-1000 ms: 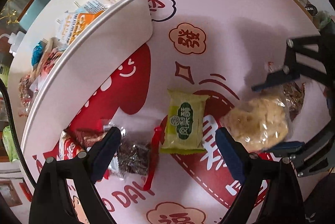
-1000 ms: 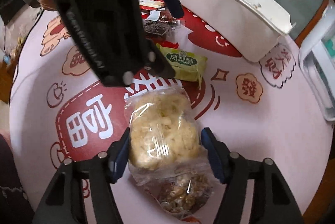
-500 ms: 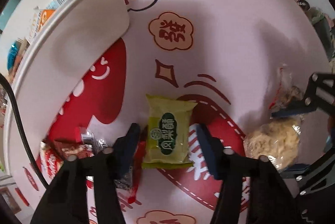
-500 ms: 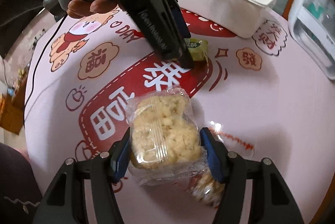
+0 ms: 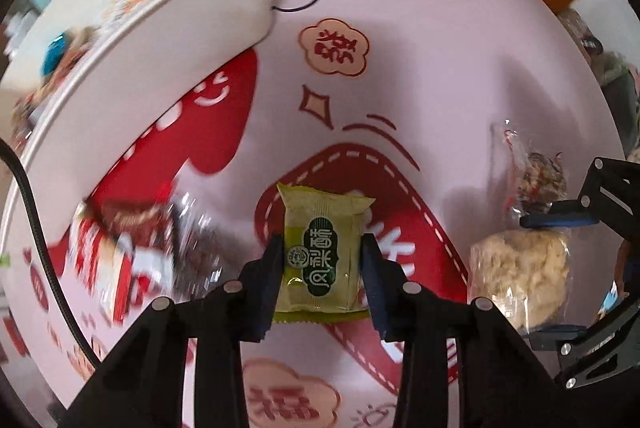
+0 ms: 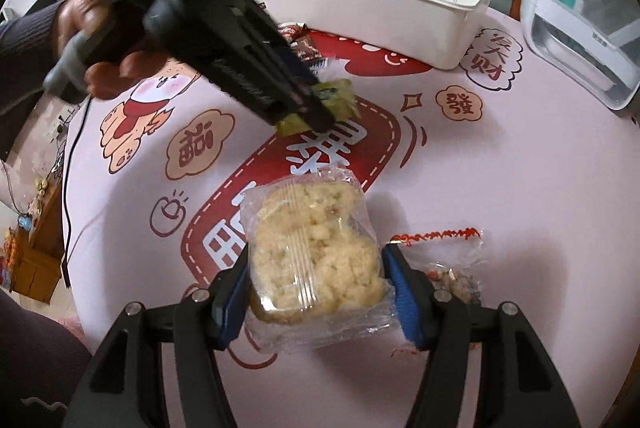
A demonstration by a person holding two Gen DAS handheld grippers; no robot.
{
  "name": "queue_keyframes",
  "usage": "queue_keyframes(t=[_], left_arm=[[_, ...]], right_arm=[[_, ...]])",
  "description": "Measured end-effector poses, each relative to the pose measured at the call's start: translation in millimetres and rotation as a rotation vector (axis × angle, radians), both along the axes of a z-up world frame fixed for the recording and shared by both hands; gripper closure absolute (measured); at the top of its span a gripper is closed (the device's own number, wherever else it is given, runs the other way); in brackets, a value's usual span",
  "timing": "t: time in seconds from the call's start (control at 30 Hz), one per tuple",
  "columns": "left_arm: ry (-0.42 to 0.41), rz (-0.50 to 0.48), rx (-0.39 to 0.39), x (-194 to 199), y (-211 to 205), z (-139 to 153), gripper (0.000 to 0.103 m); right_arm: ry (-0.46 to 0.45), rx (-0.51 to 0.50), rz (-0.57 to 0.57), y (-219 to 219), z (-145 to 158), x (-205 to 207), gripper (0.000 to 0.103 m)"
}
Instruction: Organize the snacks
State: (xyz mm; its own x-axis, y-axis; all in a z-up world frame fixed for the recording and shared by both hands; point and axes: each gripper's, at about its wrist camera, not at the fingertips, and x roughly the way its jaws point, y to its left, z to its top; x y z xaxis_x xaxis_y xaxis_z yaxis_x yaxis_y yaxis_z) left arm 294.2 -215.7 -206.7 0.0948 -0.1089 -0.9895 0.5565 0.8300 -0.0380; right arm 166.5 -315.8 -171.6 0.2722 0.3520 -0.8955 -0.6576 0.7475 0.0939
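- white bin [image 5: 168, 40] far left on the desk [image 5: 440, 28], snacks inside; blurred in left wrist view
- loose red and dark wrappers [image 5: 132, 240] on desk just in front of bin, blurred, can't tell what kinds
- left gripper [image 5: 322, 264] points down; jaws have just been closing, now pinching green snack packet [image 5: 320, 252] by its two long sides; packet at desk centre over red print, whether lifted off the desk can't tell
- in right wrist view a hand [image 6: 100, 44] in a dark sleeve holds the left gripper handle
- right gripper [image 6: 316, 288] clamped on clear bag of pale crumbly puffed snack [image 6: 316, 252], blue pads on both sides, bag raised off desk
- small clear packet with red edge [image 6: 448, 260] lies on desk just right of the puffed snack
- white appliance [image 6: 580, 8] at far right desk edge
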Motion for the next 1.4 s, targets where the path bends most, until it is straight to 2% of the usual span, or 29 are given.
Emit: queue_keyframes(t=[0.3, 0.43, 0.57, 0.73, 0.9, 1.0, 1.13, 1.27, 1.4], left_arm=[[-0.096, 0.079, -0.031, -43.1, 44.2, 62.3, 0.067], [-0.137, 0.104, -0.036, -66.2, 65.8, 97.5, 0.067], [-0.204, 0.140, -0.034, -70.1, 95.4, 137.1, 0.067], [-0.284, 0.181, -0.039, -46.1, 123.8, 177.3, 0.067], [-0.377, 0.199, -0.027, -9.0, 150.3, 221.5, 0.067], [-0.424, 0.200, -0.026, 14.4, 159.8, 237.8, 0.067], [-0.454, 0.210, -0.028, 47.8, 169.5, 246.7, 0.067], [-0.445, 0.234, -0.045, 81.9, 176.3, 246.3, 0.067], [-0.428, 0.255, -0.061, 108.7, 178.6, 233.9, 0.067]], right_arm=[[-0.054, 0.016, -0.019, 16.0, 29.3, -7.9, 0.041], [-0.080, 0.043, -0.032, 29.4, 51.5, 1.1, 0.041], [-0.119, 0.082, -0.070, 44.9, 79.8, 16.9, 0.041], [-0.154, 0.122, -0.121, 64.8, 117.7, 48.4, 0.041], [-0.260, 0.110, -0.196, 87.7, 159.5, 85.4, 0.041], [-0.314, 0.085, -0.257, 100.0, 180.1, 111.9, 0.041], [-0.368, 0.042, -0.340, 112.0, 200.3, 146.6, 0.041], [-0.412, 0.017, -0.438, 114.7, 218.5, 179.9, 0.041], [-0.402, 0.030, -0.545, 111.1, 225.2, 210.9, 0.041]])
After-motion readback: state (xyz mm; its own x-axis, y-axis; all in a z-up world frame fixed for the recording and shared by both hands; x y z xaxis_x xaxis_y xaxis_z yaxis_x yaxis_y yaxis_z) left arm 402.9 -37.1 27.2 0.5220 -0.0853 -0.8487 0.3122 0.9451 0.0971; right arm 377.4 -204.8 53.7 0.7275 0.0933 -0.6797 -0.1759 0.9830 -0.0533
